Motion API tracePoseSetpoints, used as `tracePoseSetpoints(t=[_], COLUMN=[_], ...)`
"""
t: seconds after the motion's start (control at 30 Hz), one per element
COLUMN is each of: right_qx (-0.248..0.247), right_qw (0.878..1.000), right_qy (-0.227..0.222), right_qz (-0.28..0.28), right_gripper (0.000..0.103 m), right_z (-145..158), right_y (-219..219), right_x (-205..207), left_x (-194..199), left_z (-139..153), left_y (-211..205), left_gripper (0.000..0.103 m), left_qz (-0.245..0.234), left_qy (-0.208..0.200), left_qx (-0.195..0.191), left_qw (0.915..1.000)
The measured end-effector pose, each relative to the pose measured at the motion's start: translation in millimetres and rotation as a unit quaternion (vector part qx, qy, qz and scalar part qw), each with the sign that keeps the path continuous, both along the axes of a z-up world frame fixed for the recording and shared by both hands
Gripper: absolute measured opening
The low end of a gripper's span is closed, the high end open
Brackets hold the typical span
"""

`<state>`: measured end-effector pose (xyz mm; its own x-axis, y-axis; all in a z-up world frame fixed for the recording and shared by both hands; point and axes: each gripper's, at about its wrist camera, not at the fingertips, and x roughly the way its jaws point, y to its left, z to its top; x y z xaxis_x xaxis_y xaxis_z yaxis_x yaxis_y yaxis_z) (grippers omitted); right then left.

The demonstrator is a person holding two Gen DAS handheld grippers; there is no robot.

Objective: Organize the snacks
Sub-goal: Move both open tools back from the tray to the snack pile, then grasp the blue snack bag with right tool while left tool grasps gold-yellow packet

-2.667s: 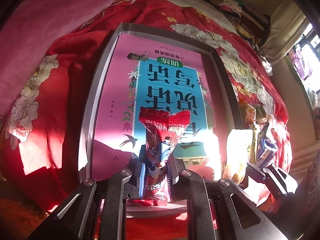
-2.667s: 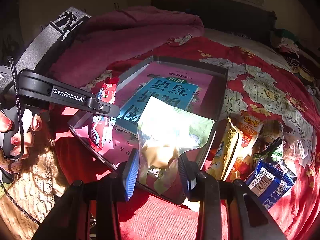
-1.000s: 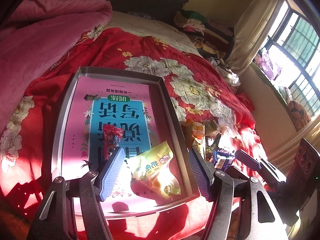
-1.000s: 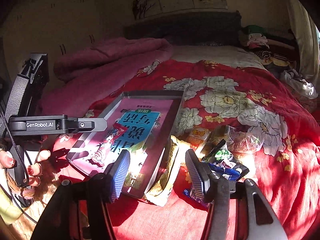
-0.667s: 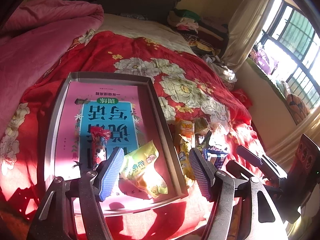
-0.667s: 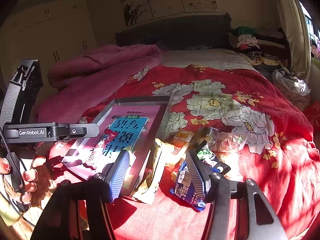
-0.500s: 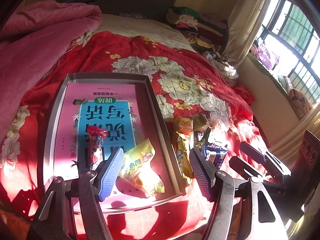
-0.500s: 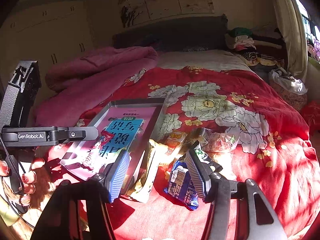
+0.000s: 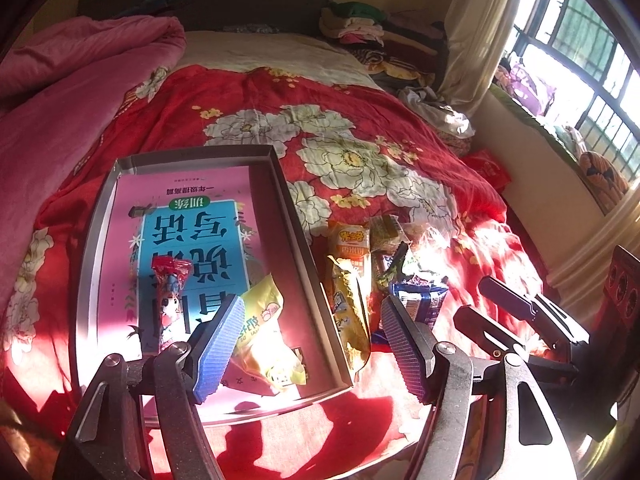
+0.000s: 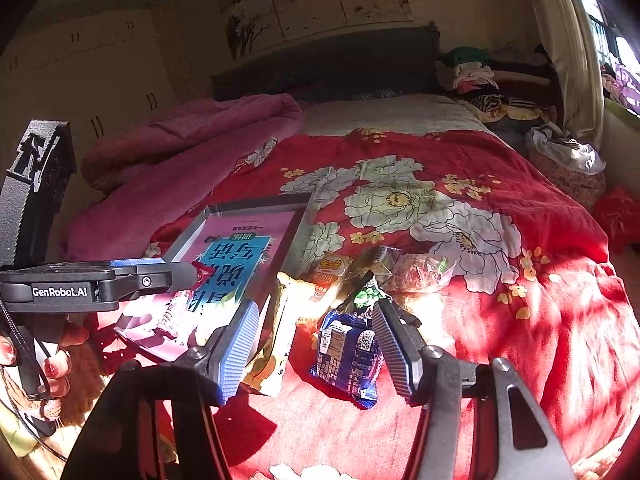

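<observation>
Red snack pack (image 9: 170, 300) & yellow-green pack (image 9: 266, 340) are lying in tray (image 9: 94, 248) near its front edge. Other snacks (image 10: 348, 320) are sitting on red bedspread (image 10: 500, 280) just beside tray's right edge. Left gripper (image 9: 308, 344) & right gripper (image 10: 316, 344) are both hanging wide, gripping nothing.

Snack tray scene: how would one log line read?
left gripper: open | right gripper: open | tray: two packets | pile: beside tray
</observation>
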<state>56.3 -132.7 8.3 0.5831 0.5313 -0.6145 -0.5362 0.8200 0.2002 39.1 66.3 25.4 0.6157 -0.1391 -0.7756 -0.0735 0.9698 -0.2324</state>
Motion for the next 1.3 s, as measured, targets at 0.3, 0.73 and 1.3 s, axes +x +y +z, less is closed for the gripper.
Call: tracePoseSetpoints(t=[0.3, 0.73, 1.3], right_qx=[-0.002, -0.015, -0.024], right_qw=[1.000, 0.998, 0.995], right_qy=[0.017, 0.062, 0.091], right_qz=[-0.017, -0.024, -0.011], right_gripper=[0.059, 0.059, 0.059], right_z=[-8, -31, -50], right_y=[-14, -18, -9], right_x=[4, 11, 16], left_x=[12, 52, 81], left_z=[-10, -39, -63], left_y=[-23, -51, -59], left_gripper=[0.073, 0.035, 0.034], left_qz=[-0.039, -0.084, -0.056], left_qy=[0.018, 0.082, 0.133], left_qx=[-0.014, -0.003, 0.050], left_qw=[0.9990, 0.9931, 0.9883])
